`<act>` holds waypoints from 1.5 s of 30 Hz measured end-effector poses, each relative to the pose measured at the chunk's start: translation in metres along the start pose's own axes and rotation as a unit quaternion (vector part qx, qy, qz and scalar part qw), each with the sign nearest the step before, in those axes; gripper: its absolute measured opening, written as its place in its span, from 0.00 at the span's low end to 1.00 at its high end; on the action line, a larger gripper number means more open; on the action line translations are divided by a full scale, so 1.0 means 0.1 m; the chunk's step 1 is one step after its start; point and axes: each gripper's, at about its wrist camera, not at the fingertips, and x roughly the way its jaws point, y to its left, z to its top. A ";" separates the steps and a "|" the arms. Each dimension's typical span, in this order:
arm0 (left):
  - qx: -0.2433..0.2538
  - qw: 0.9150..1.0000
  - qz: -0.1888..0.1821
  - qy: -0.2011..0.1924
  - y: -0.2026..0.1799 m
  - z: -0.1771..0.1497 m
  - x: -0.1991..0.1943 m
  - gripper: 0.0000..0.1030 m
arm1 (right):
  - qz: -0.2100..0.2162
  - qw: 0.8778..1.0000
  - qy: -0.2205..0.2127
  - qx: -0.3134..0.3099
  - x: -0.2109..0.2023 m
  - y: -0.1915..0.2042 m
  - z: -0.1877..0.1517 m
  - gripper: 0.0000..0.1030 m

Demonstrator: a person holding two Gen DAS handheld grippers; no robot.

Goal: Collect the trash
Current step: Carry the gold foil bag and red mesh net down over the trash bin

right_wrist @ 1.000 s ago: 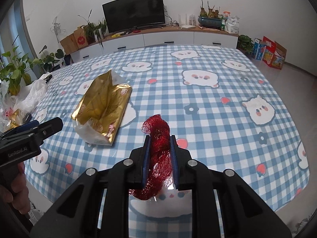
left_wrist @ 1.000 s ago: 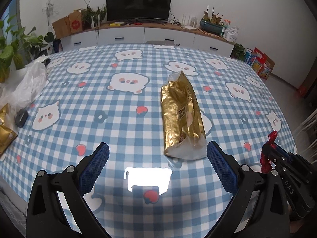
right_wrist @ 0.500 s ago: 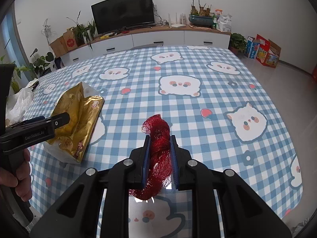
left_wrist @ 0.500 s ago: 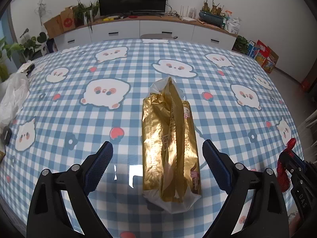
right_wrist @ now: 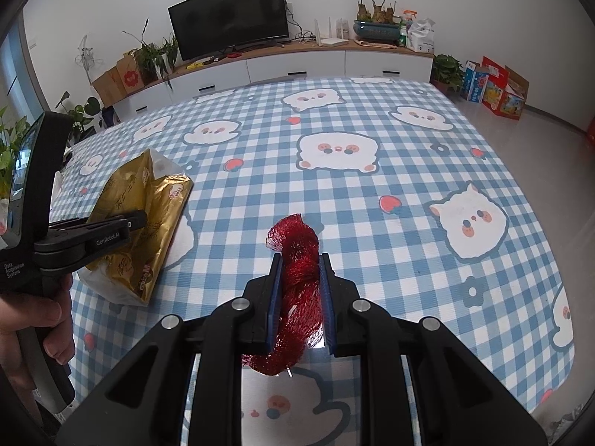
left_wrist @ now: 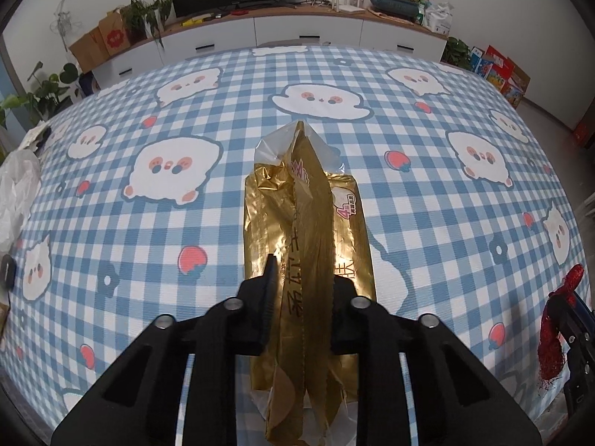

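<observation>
A crumpled gold snack bag lies lengthwise on the blue checked tablecloth. My left gripper stands over its near half, jaws closing, with the bag's raised middle fold pinched between the pads. The right wrist view shows the same bag at the left, and the left gripper reaching onto it from the side. My right gripper is shut on a bunched red mesh net and hovers above the cloth. That red net also shows at the right edge of the left wrist view.
A white plastic bag and a small dark object lie at the table's left edge. A person's hand grips the left tool's handle. Behind the table stand a white cabinet, a TV and plants.
The left gripper moved forward and down over the gold bag, and its wide-open jaws closed onto the bag's fold. The right gripper kept its hold on the red net and shifted slightly.
</observation>
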 end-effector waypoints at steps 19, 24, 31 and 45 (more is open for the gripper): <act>0.008 1.000 -0.007 -0.019 0.00 -0.09 -0.24 0.00 | 0.000 1.000 -0.004 -0.003 -0.04 0.04 0.00 0.17; 0.002 0.999 -0.017 -0.031 0.03 -0.23 -0.47 0.00 | 0.004 1.000 -0.016 -0.006 -0.18 0.09 0.02 0.17; 0.002 0.999 -0.018 -0.041 0.06 -0.45 -0.79 0.00 | 0.010 0.999 -0.034 -0.013 -0.44 0.20 -0.01 0.17; 0.009 0.998 -0.013 -0.066 0.25 -1.14 -1.39 0.00 | 0.032 0.997 -0.046 -0.048 -0.93 0.55 -0.42 0.17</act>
